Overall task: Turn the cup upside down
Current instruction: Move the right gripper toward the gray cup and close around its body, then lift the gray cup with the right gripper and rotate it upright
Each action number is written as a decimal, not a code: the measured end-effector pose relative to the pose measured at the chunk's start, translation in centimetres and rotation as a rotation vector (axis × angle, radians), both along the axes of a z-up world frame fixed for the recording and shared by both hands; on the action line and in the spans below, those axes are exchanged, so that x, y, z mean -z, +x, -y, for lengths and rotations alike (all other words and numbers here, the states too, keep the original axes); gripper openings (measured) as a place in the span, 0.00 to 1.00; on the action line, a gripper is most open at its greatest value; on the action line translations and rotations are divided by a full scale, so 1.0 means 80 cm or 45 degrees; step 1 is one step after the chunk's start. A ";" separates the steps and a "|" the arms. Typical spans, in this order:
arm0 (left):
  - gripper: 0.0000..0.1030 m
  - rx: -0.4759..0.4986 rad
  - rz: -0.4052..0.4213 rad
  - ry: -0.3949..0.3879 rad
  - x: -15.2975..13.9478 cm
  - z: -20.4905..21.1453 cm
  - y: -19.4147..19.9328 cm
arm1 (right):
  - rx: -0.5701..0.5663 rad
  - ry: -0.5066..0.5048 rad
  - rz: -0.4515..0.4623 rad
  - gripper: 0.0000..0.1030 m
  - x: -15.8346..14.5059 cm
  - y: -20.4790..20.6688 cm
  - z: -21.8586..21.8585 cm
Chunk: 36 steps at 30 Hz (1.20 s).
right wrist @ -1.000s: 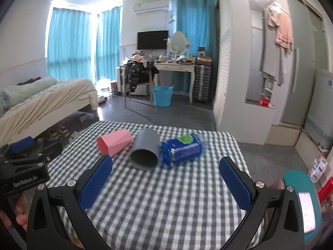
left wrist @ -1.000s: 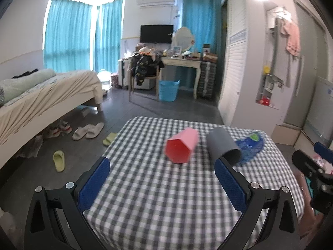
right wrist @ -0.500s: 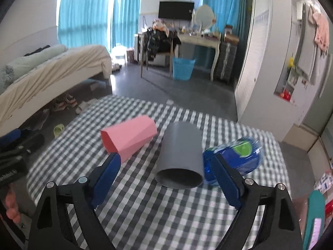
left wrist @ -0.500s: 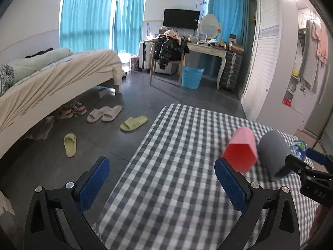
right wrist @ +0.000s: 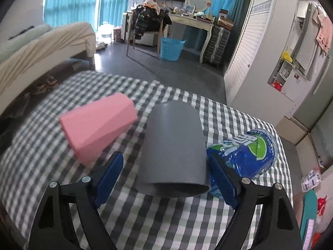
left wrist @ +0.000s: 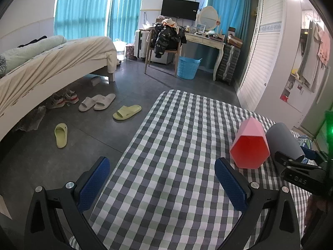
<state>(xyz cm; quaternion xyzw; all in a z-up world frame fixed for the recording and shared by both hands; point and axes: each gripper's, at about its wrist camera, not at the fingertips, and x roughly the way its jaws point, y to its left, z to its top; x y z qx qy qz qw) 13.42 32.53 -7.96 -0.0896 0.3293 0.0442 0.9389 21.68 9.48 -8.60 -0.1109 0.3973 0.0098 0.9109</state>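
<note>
A: Grey cup [left wrist: 284, 139] lies on its side at the far right of the checked tablecloth [left wrist: 177, 156] in the left wrist view, just beside a pink faceted cup [left wrist: 249, 143] that also lies on its side, its open red mouth toward the camera.

B: And the left gripper [left wrist: 162, 183]?

A: Its 2 blue-padded fingers [left wrist: 94, 182] stand wide apart with only cloth between them, well left of both cups. Part of the right gripper's black body shows at the right edge, in front of the grey cup.

B: What does the right wrist view add?

A: The grey cup [right wrist: 174, 148] fills the middle: a smooth, plain cylinder that widens toward its open mouth, which faces the camera, with its closed base pointing away. The right gripper [right wrist: 164, 175] has its fingers apart on either side of the cup near the rim; whether the pads touch it cannot be told. A blue bottle [right wrist: 247, 152] with a green label lies against the cup's right side, barely seen from the left wrist. The pink cup [right wrist: 97, 125] looks blurred here.
</note>
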 end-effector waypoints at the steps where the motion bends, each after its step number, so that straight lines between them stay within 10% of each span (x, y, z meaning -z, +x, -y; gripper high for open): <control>1: 1.00 0.002 0.002 -0.003 0.001 0.000 0.000 | 0.010 -0.007 -0.012 0.82 0.003 0.005 0.001; 6: 1.00 0.005 0.005 -0.020 -0.001 -0.003 -0.002 | 0.048 -0.042 -0.044 0.70 0.010 0.017 0.002; 36: 1.00 0.078 0.100 0.021 -0.053 0.030 -0.087 | -0.024 0.084 -0.146 0.70 0.000 -0.157 -0.035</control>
